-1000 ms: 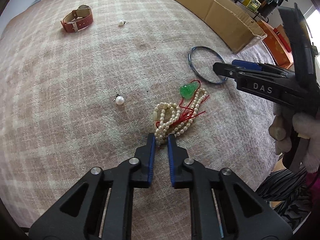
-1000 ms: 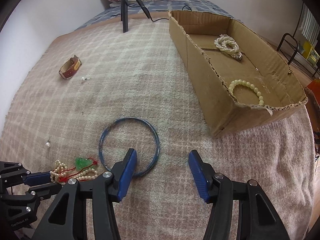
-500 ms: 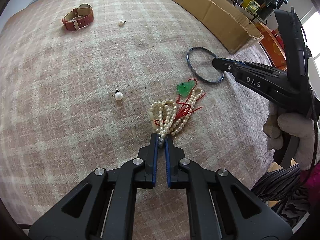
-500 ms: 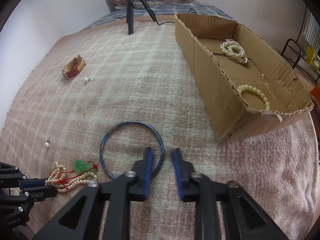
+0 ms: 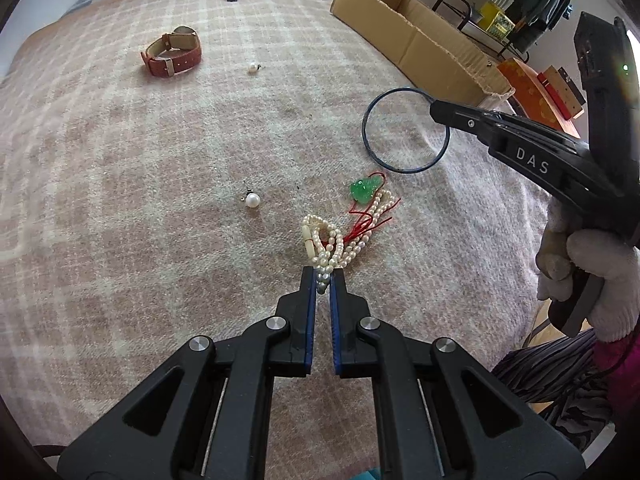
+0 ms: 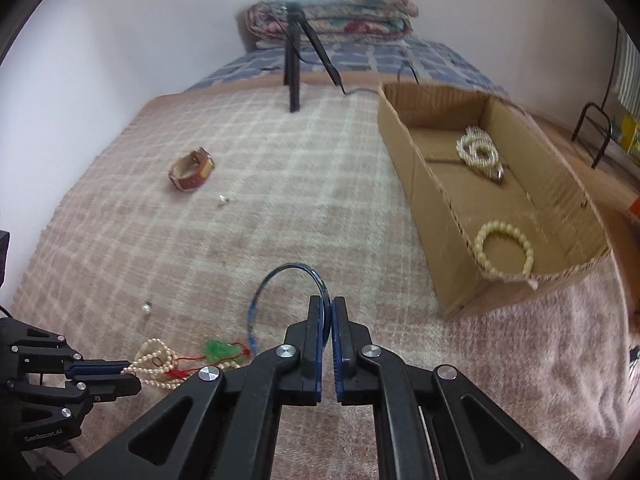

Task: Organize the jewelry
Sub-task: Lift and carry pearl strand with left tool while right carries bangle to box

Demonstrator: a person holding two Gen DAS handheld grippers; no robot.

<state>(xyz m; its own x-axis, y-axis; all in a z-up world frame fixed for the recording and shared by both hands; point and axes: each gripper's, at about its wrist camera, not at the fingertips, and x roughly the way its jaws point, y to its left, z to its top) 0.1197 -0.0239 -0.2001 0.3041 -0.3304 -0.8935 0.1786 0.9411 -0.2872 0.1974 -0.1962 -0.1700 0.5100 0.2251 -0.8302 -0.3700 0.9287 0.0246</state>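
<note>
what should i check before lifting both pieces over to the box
1. Left gripper shut on pearl necklace: ok.
2. Right gripper shut on blue bangle: ok.
3. Bangle off the blanket: ok, it tilts up in the right wrist view.
4. Red cord with green pendant free of the necklace: not ok, they are tangled.
5. Room in the box: ok, bare floor between its two bracelets.

Your right gripper (image 6: 327,307) has its blue pads pinched on the blue bangle (image 6: 280,280), tilted up off the plaid blanket (image 6: 280,184). Cardboard box (image 6: 432,216) nearby holds a bead bracelet (image 6: 502,250) and pearl strand (image 6: 480,152).
</note>
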